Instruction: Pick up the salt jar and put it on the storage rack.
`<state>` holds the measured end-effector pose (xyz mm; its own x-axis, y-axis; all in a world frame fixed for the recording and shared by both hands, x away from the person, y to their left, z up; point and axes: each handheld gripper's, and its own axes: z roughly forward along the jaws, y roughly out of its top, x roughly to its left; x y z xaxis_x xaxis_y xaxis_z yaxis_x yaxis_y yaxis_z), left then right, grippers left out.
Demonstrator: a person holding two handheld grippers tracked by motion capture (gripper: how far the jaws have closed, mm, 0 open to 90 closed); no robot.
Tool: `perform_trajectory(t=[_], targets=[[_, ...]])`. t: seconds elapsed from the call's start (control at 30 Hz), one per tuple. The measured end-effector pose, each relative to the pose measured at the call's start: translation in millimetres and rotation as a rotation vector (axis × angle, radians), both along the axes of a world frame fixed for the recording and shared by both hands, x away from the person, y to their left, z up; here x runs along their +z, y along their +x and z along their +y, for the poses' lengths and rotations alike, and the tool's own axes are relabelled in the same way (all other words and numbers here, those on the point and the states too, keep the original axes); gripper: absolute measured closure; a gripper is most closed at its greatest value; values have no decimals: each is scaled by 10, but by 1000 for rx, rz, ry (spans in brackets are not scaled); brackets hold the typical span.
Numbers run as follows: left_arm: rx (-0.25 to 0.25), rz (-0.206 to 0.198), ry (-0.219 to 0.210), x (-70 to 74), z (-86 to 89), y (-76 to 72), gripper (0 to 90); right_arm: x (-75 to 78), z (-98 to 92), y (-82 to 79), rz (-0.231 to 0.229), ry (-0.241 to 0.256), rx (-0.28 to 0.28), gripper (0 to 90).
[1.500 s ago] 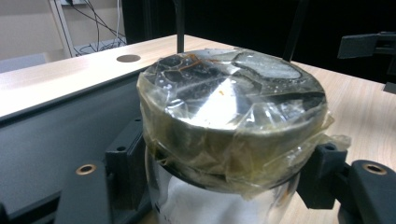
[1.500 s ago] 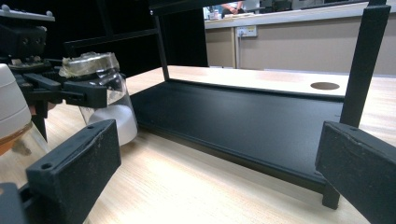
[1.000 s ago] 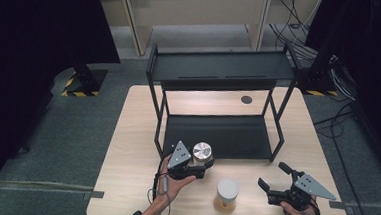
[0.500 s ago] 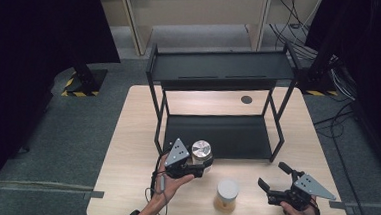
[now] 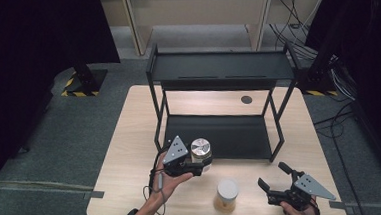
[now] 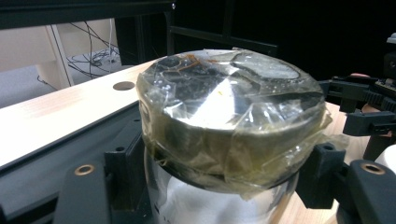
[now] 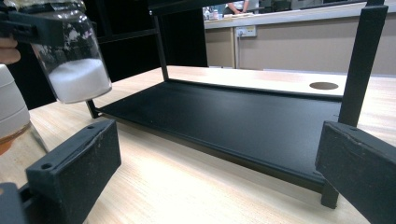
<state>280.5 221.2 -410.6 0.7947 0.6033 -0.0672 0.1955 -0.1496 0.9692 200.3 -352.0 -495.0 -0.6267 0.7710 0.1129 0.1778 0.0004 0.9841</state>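
Left gripper (image 5: 191,163) is clamping the upright silver-lidded jar (image 5: 201,149) right at the rack's (image 5: 221,69) lower-shelf front edge — shelf straight ahead; right gripper (image 5: 274,185) is idling wide open.

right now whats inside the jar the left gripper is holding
White powder fills the bottom part of the glass jar, seen through its wall. The silver lid, wrapped in clear tape, hides the contents from above. The left gripper clamps its neck.

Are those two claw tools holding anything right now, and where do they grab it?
The left gripper clamps a glass jar just under its taped metal lid. The right gripper is open and holds nothing.
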Motion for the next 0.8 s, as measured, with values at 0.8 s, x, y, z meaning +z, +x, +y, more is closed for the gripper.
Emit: perform_trajectory(t=[0.8], targets=[[-8, -27, 14, 679, 107, 145, 311, -2, -1, 3, 1, 1, 1, 3]])
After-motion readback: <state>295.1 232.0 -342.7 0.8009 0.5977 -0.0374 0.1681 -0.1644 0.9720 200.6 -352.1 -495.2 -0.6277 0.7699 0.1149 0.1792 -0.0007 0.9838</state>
